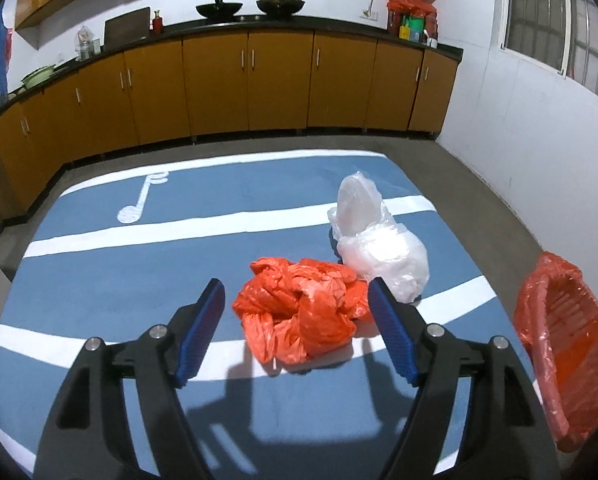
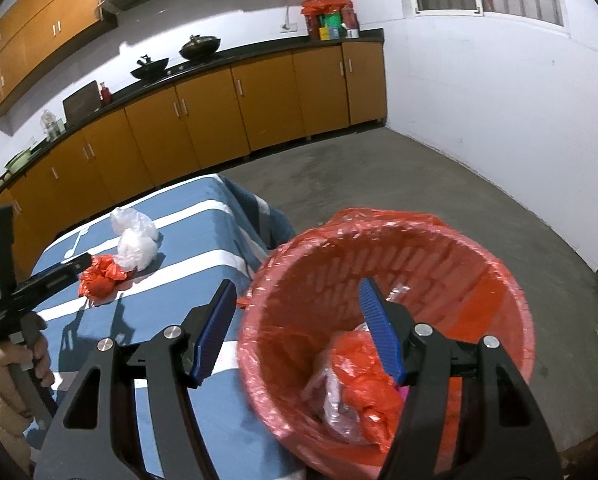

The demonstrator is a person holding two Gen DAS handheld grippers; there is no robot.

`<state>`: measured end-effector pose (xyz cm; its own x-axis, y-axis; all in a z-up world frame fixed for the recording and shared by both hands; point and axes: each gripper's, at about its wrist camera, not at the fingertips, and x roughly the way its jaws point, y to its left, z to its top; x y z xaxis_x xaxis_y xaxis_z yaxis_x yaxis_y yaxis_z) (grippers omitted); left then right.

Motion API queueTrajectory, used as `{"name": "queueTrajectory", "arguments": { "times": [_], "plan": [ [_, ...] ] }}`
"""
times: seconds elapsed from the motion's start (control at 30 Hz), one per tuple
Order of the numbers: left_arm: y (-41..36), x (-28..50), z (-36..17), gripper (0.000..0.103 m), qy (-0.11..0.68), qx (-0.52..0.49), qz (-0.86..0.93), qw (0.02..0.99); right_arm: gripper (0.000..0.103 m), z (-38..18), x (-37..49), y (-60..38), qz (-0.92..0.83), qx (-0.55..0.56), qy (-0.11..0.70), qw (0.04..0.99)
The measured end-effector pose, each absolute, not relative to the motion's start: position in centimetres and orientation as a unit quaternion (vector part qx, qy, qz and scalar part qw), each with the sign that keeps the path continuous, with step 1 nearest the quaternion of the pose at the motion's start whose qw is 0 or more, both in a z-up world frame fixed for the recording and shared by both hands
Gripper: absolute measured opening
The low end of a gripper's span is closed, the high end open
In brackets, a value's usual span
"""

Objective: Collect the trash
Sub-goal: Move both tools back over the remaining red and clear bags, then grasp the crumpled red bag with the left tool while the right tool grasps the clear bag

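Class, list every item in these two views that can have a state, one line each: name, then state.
left gripper: open, fingers either side of the red bag, nothing gripped.
right gripper: open, empty, at the bin's rim.
red bag: crumpled, lying on the table.
white bag: crumpled, on the table behind the red bag.
bin: tilted toward the right wrist camera, red-lined, trash already inside.
base cabinets: doors shut.
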<state>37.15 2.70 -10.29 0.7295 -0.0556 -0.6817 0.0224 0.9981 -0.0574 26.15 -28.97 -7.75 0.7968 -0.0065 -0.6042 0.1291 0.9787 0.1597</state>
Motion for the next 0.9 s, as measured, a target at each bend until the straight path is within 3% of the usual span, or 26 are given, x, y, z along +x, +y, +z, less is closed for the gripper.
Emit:
{"name": "queueTrajectory", "arguments": {
  "times": [0.17, 0.37, 0.5, 0.57, 0.9],
  "plan": [
    [2.6, 38.9, -12.2, 0.071, 0.402, -0.017, -0.021, 0.915, 0.064, -8.1, 27.2, -27.6, -0.023, 0.092, 0.323, 0.942],
    [2.8, 39.0, -13.2, 0.044, 0.409, -0.027, -0.033, 0.912, 0.064, -8.2, 28.1, -25.9, -0.008, 0.085, 0.327, 0.941],
    [3.7, 38.5, -12.9, 0.035, 0.399, -0.027, -0.033, 0.916, 0.064, -8.1, 28.6, -24.4, 0.006, 0.080, 0.328, 0.941],
    [4.3, 38.2, -12.7, 0.025, 0.395, -0.028, -0.033, 0.918, 0.064, -8.1, 28.9, -23.6, 0.013, 0.076, 0.328, 0.942],
    [10.3, 36.1, -11.5, 0.022, 0.370, -0.051, 0.014, 0.927, 0.064, -8.3, 31.8, -18.3, 0.066, 0.053, 0.335, 0.938]
  ]
}}
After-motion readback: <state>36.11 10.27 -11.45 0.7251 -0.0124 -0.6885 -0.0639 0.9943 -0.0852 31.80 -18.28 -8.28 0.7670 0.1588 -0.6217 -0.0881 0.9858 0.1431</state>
